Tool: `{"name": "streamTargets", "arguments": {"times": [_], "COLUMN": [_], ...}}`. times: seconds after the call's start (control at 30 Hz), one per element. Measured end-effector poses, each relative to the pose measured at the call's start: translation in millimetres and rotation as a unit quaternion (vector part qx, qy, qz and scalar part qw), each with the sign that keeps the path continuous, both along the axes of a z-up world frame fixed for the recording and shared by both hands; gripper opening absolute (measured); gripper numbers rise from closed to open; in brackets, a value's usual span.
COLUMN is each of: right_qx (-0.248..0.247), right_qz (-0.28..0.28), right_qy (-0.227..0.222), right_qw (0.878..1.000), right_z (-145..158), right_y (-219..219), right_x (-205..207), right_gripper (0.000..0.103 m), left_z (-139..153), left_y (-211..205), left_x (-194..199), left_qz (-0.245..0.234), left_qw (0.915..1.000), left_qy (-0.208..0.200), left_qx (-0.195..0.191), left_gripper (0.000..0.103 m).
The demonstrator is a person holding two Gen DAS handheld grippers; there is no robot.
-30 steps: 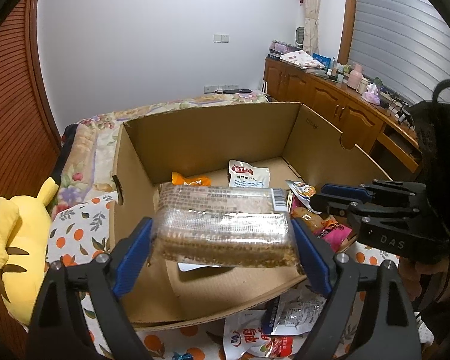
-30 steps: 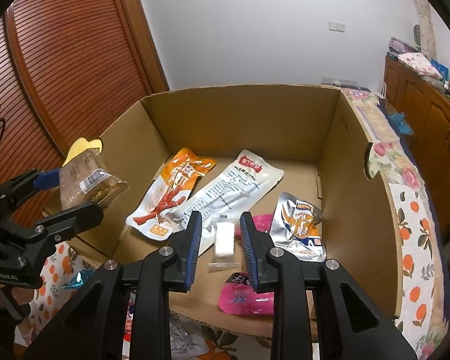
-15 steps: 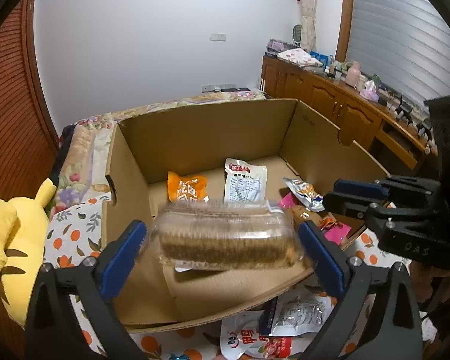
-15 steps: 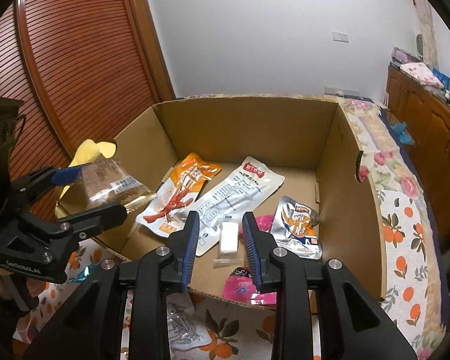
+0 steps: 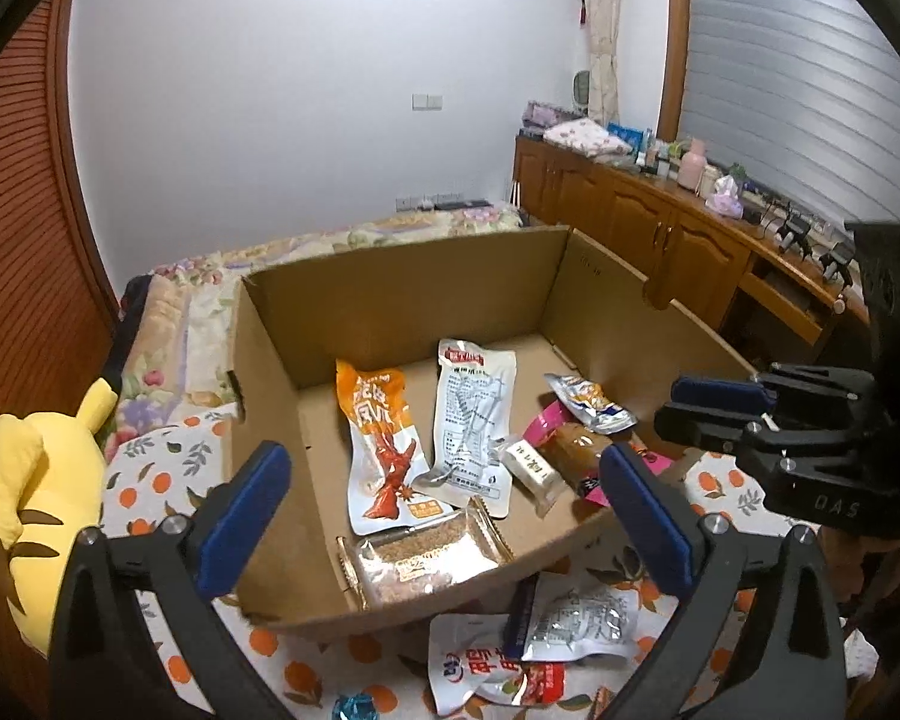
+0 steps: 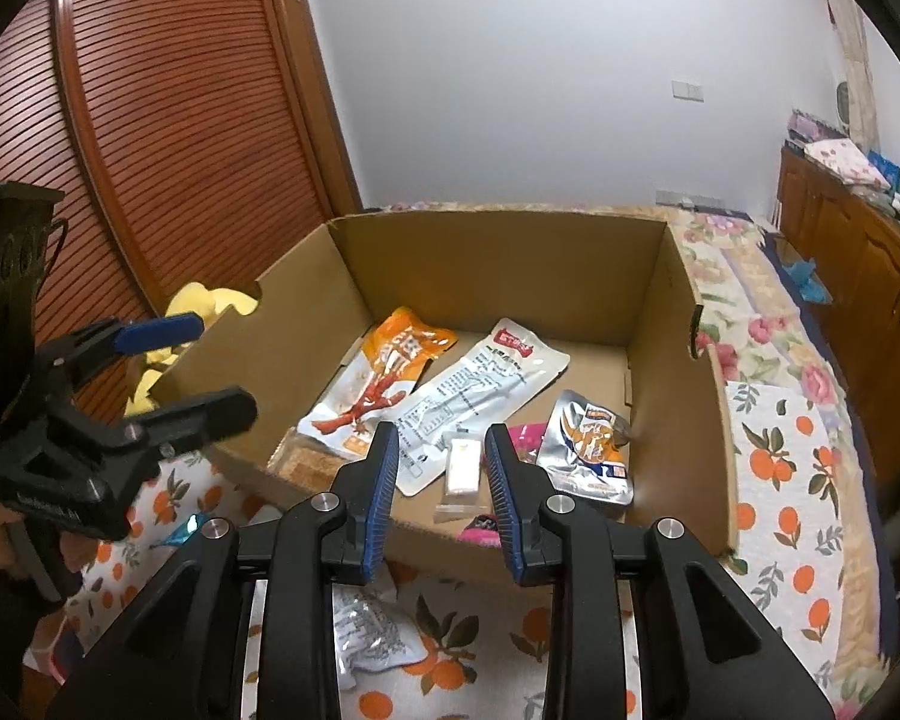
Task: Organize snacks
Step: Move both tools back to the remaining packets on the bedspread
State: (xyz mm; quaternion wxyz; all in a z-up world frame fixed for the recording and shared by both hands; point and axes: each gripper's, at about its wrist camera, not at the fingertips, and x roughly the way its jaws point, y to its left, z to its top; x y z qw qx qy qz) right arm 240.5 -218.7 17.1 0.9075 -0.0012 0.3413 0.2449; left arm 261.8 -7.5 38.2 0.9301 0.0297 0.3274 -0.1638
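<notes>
Two blue-padded fingers of the left gripper (image 5: 444,498) are seen spread wide and angled down over the near edge of the cardboard box (image 5: 402,300), its jaws having just been opening with nothing between them, while the clear pack of brown crackers (image 5: 423,558) lies on the box floor at the near wall, beside the orange pouch (image 5: 381,444). From the right wrist, the right gripper (image 6: 441,492) is seen tilted down at the box's near edge, jaws narrowly parted and empty, with the small white packet (image 6: 463,468) lying in the box beyond the gap.
</notes>
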Motion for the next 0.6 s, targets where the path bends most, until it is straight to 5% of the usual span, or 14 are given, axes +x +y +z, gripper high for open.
{"name": "streamTargets", "arguments": {"times": [0.3,0.6], "right_qx": [-0.006,-0.016], "right_qz": [0.040,0.063], "right_qy": [-0.033,-0.010], "right_qw": [0.999,0.998], "right_z": [3.9,-26.3], "right_y": [-1.8,9.7], "right_x": [-57.3,-78.8], "right_gripper": [0.038,0.047], "left_z": [12.7,-15.1], "left_y": [17.4,36.9], "left_x": [-58.2,-97.4], "left_qz": [-0.006,-0.002], "left_qw": [0.9994,0.9999], "left_qy": [-0.032,-0.009], "left_qx": [0.009,0.011], "left_gripper": [0.103,0.103]}}
